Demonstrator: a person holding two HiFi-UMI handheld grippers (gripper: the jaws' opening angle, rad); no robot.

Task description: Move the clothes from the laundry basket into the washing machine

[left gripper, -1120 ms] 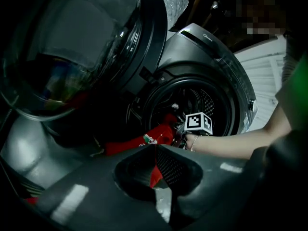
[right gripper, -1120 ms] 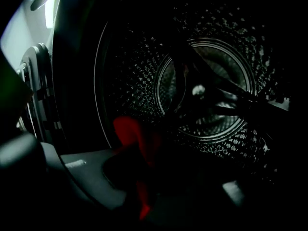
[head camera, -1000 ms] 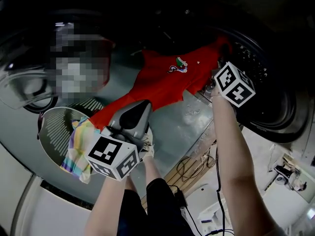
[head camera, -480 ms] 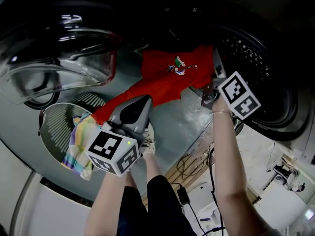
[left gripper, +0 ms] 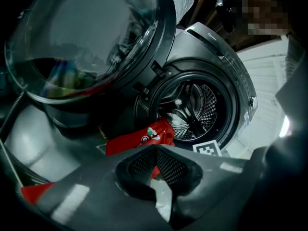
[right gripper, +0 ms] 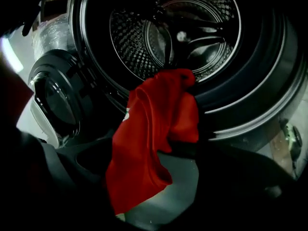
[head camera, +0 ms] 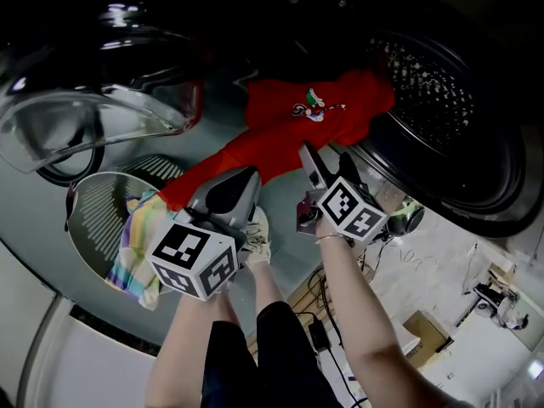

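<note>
A red garment [head camera: 289,134] with a small printed badge stretches from the lip of the washing machine drum [head camera: 433,109] down toward the laundry basket [head camera: 81,198]. My left gripper [head camera: 246,179] is shut on its lower end; in the left gripper view the jaws [left gripper: 155,150] meet with red cloth [left gripper: 139,138] beyond them. My right gripper [head camera: 304,164] sits just below the garment, back from the drum, and is open. In the right gripper view the red garment [right gripper: 154,129] hangs from the drum rim [right gripper: 173,32] in front of the spread jaws [right gripper: 159,177].
The round glass door [head camera: 93,126] stands swung open at the left. A striped pastel cloth [head camera: 134,257] hangs over the basket's edge. Cables [head camera: 327,291] and a cardboard box [head camera: 425,330] lie on the floor near the person's legs.
My right gripper has let go of the garment at the drum mouth and drawn back down and left. The garment's top now lies over the drum lip. The left gripper stays put.
</note>
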